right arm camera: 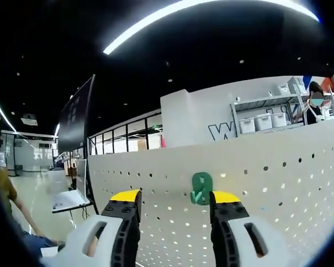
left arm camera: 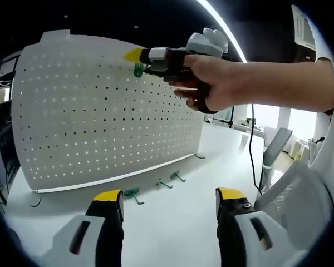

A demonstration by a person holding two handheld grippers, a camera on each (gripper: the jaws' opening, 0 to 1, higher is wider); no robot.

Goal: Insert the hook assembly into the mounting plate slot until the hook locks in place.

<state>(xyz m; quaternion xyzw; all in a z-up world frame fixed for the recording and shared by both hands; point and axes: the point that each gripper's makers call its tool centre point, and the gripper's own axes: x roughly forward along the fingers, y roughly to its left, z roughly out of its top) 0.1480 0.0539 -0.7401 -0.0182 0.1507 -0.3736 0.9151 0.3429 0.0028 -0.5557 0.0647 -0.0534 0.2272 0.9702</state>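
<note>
The person's right arm reaches out level, the hand point(left arm camera: 214, 80) wrapped around the right gripper point(left arm camera: 134, 55), whose yellow tips press up against the top of the white pegboard point(left arm camera: 100, 117). A green hook point(left arm camera: 138, 70) sits on the board right at those tips. In the right gripper view the same hook point(right arm camera: 201, 188) hangs flat against the holes between the parted jaws, apparently not clamped, though the right jaw tip lies very near it. The left gripper point(left arm camera: 170, 200) is held low over the white table point(left arm camera: 172, 228), jaws wide apart and holding nothing. Three more green hooks point(left arm camera: 156, 187) lie on the table along the board's foot.
</note>
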